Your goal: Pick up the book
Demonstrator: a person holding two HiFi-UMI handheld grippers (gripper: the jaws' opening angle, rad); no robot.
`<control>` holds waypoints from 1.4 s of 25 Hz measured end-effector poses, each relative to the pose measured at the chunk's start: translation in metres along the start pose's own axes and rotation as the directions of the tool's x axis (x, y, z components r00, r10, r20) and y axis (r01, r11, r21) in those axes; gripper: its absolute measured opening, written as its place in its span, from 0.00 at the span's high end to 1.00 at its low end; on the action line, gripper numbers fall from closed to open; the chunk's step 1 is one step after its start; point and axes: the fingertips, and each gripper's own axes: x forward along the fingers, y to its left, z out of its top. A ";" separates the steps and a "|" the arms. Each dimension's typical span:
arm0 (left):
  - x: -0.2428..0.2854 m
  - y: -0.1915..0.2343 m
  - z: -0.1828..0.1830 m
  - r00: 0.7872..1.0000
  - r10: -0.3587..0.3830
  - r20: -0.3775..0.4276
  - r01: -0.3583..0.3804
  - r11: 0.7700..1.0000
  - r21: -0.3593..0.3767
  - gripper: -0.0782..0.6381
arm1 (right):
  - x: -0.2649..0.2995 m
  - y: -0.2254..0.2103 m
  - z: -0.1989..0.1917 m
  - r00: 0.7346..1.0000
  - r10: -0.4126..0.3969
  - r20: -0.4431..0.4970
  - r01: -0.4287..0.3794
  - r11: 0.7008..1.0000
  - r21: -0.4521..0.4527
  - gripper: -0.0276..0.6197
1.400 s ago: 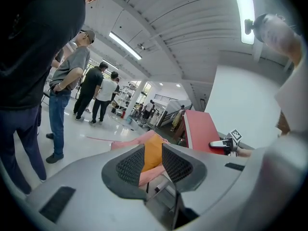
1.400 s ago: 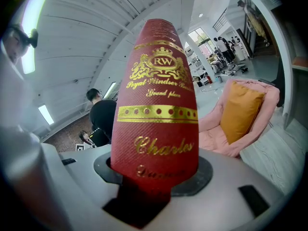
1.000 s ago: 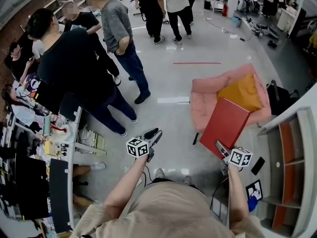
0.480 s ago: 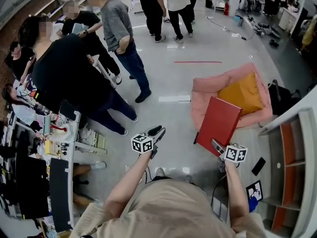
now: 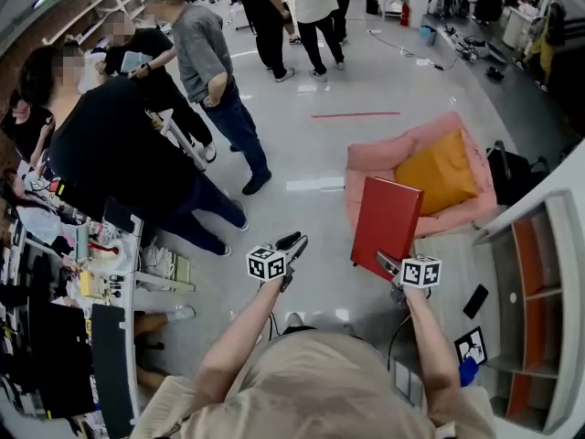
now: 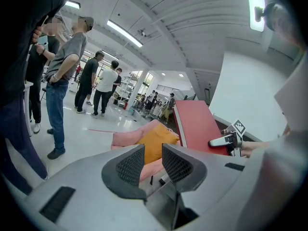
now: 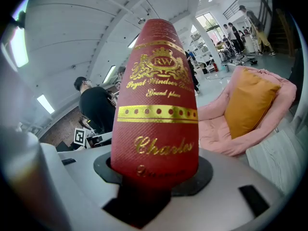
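The red hardcover book stands nearly upright in the air in front of the pink chair with its orange cushion. My right gripper is shut on the book's lower edge. In the right gripper view the red spine with gold print fills the space between the jaws of my right gripper. My left gripper hangs to the left of the book, apart from it. In its own view my left gripper is open and empty, and the book shows at the right.
Several people stand close at the left and further back. A cluttered desk runs along the left. A white and orange shelf unit stands at the right, with a black bag beside the chair.
The book has swung from leaning right to nearly upright and has shifted left, with the right gripper still on it. The left gripper has moved slightly toward the book.
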 end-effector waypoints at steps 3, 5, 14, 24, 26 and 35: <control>0.007 0.000 -0.002 1.000 -0.005 -0.008 0.005 1.000 -0.001 0.75 | 0.008 0.000 -0.002 1.000 -0.005 -0.019 0.005 1.000 -0.006 0.60; 0.011 -0.002 -0.005 1.000 -0.012 -0.014 0.012 1.000 -0.003 0.75 | 0.013 0.000 -0.004 1.000 -0.004 -0.025 0.004 1.000 0.000 0.60; 0.018 0.000 -0.018 0.999 -0.016 -0.047 0.016 1.000 -0.005 0.75 | 0.033 0.003 -0.019 0.998 0.010 -0.067 -0.009 1.000 0.022 0.60; 0.016 0.007 -0.036 0.996 -0.007 -0.087 0.006 1.000 -0.009 0.75 | 0.044 0.003 -0.037 0.994 0.015 -0.105 -0.011 0.999 0.033 0.60; 0.016 0.009 -0.038 0.996 -0.005 -0.091 0.004 1.000 -0.011 0.75 | 0.046 0.002 -0.039 0.994 0.013 -0.112 -0.009 0.999 0.036 0.60; 0.018 0.010 -0.045 0.994 -0.004 -0.112 0.003 1.000 -0.011 0.75 | 0.051 0.004 -0.046 0.992 0.015 -0.126 -0.010 0.999 0.043 0.60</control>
